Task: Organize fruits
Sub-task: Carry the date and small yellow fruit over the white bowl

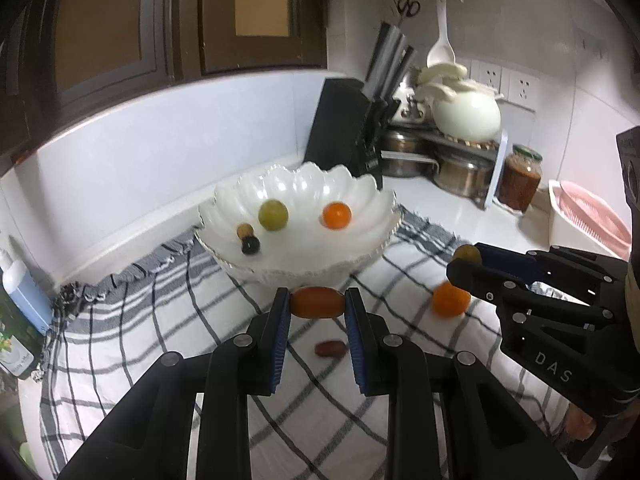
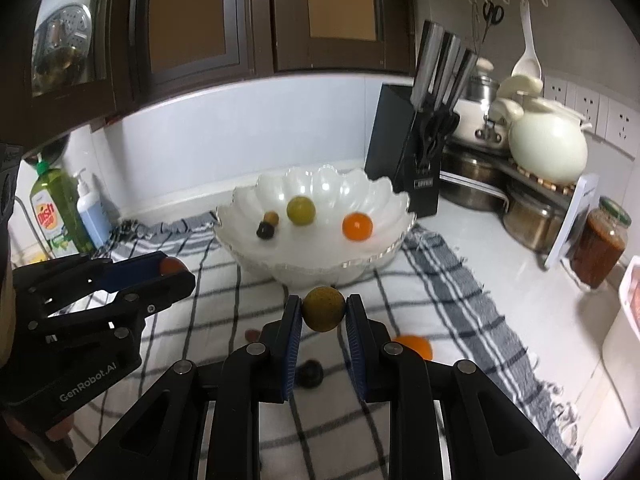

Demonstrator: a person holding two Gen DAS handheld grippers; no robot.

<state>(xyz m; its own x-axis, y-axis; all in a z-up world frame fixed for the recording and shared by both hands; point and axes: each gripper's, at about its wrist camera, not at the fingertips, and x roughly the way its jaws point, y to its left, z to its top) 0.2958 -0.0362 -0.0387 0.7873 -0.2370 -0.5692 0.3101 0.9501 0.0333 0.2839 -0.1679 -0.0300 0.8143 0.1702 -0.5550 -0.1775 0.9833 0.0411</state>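
Left gripper (image 1: 318, 307) clamps a red fruit (image 1: 317, 302) before the fruit-holding bowl (image 1: 376, 200).

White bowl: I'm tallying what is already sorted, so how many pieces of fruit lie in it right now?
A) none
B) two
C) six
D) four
D: in the white bowl lie a green round fruit, an orange round fruit, a small tan fruit and a small dark fruit, four in all.
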